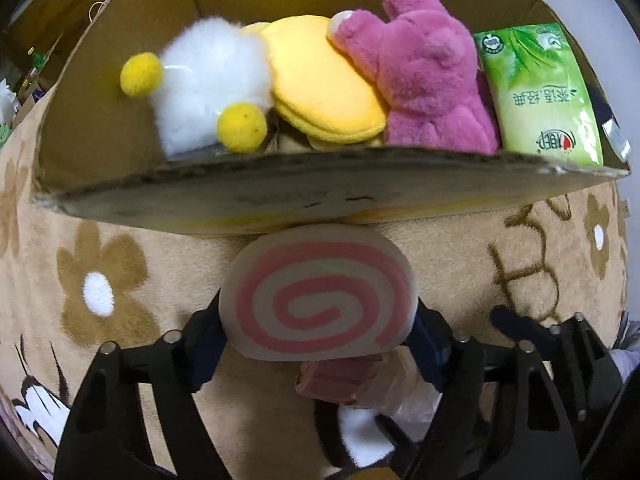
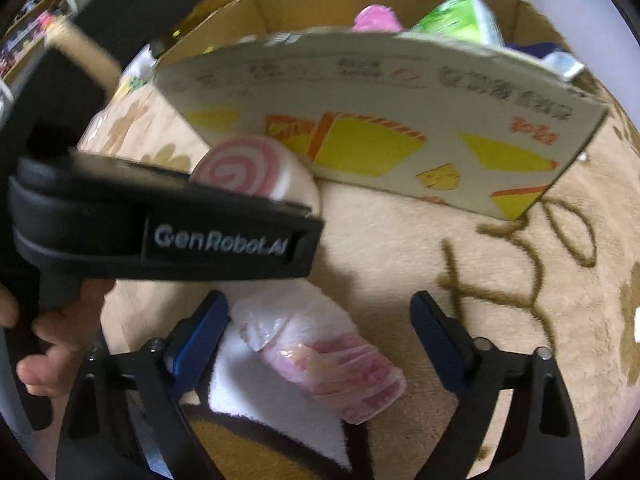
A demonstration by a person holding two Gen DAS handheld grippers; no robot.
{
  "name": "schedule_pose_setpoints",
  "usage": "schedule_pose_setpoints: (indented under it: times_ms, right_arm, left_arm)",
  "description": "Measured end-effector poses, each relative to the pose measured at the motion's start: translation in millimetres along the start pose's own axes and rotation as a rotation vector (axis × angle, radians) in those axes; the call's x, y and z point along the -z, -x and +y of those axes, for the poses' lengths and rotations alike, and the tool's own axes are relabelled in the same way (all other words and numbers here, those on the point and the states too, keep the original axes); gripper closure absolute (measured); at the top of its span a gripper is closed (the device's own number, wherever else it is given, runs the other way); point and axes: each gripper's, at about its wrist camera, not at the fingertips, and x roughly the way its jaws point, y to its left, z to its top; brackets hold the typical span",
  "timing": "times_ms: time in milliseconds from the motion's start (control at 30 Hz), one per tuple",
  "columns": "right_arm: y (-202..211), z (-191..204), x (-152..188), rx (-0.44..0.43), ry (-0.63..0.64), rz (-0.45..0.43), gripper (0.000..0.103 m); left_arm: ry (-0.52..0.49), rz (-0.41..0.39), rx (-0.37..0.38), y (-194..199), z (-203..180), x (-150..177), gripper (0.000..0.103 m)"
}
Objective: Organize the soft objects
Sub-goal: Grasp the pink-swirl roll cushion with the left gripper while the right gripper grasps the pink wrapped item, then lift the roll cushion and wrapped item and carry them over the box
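While carton wall (image 1: 280,196) fronts swirl roll (image 1: 320,296) | pink bear (image 1: 428,84) inside

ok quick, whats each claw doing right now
left claw: closed on the pink swirl roll
right claw: open, with the pink packet lying between its jaws, not gripped
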Motion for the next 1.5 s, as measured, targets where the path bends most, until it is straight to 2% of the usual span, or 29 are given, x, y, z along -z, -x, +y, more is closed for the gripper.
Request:
schedule_pose_setpoints:
  times_ms: [133,267,367,500,600,767,1000,1067,1167,1300,1500]
  right_arm:
    - [-15.2,7.9,1.8,-0.017,0.017,0.051,0.026]
    - [-18.1,9.7,1.8,-0.03,0.012,0.064,0.033]
    - [-16.7,13.3,4.3,-0.027,0.017,0.066,0.038]
    - [-16.7,15.8,3.6,-0.044,0.015,0.074,0.047]
    - [-9.4,15.8,5.8,-0.047,0.04,0.065,0.057]
    - [5.9,33.3,11.7,-0.032,0.086,0.029,0.074]
    - [31.6,34.4,24.5,-0.037,0.089,-0.001,0.078]
    - [32.4,25.0,19.8,-0.041,0.079,-0.002,0.082]
    - [41.3,17.8,24.1,-0.046,0.064,-0.023,0.082]
    - [56.8,18.2,25.4,-0.032,0.04,-0.073,0.083]
    - [88.8,-2.6,18.1,-0.006,-0.006,-0.166,0.083]
  left_arm:
    - [0.007,0.008,-0.012,3.7,-2.4,1.3,0.03]
    - [0.026,0.008,-0.005,8.8,-4.5,6.1,0.032]
    - [0.04,0.003,-0.033,12.5,16.7,15.0,0.032]
    - [0.076,0.003,-0.021,16.7,32.8,15.5,0.033]
    - [0.082,-0.005,-0.018,18.5,37.7,15.3,0.033]
    - [0.114,-0.045,-0.002,43.5,49.4,23.4,0.033]
    - [0.126,-0.117,-0.004,73.2,55.9,35.2,0.033]
    - [0.127,-0.155,-0.026,78.5,55.6,35.6,0.033]
    - [0.136,-0.189,-0.013,88.0,53.2,36.4,0.033]
    - [0.129,-0.234,-0.022,98.8,43.2,39.4,0.033]
    - [0.136,-0.361,-0.06,126.3,31.4,43.8,0.033]
